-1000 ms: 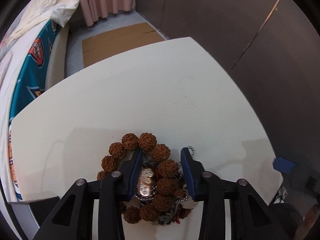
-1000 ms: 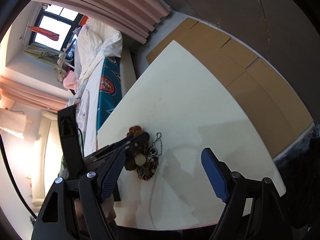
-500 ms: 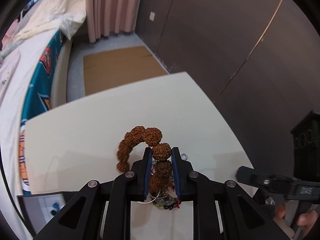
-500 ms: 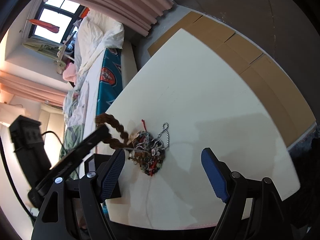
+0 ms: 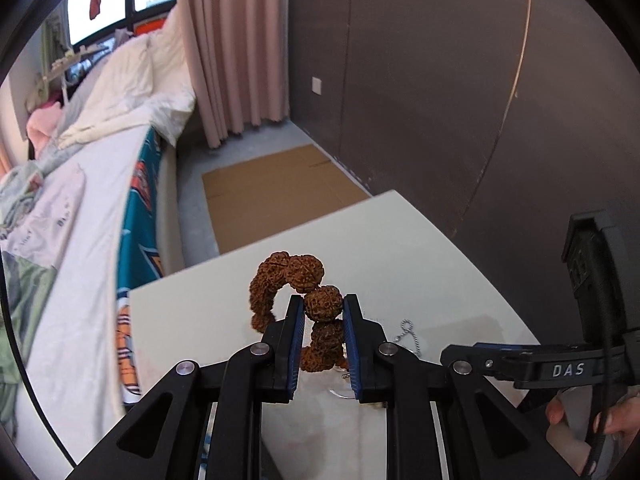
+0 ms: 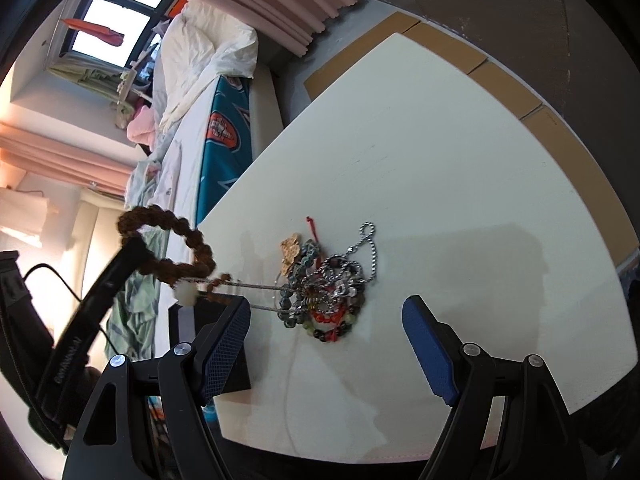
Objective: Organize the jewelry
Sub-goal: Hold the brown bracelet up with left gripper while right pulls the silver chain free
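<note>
- The left gripper (image 5: 323, 312) is clenched on a brown bead bracelet (image 5: 294, 276); one knobbly bead sits between the blue pads, and another just below it is half hidden by them.
- The rest of the bracelet loops up and to the left of the fingers, clear of the white table (image 5: 420, 256). In the right wrist view the same loop is blurred, so single beads are hard to make out.
- From the bracelet's lower end, thin strands run taut to the jewelry pile (image 6: 324, 292) on the table; a pale round bead (image 6: 186, 294) hangs near where they join.
- The pile is a tangle of beaded bands, a silver ball chain (image 6: 366, 248), a red cord and a tan piece; which strand belongs to what cannot be told.
- The right gripper (image 6: 336, 350) is released, jaws wide apart, hovering near the pile and touching nothing.
- A dark box (image 6: 224, 364) at the table's left edge is mostly hidden behind the right gripper's left finger.
- Beyond the table lie cardboard (image 5: 272, 196) on the floor and a bed (image 5: 92, 200) cut off at the frame edge.
</note>
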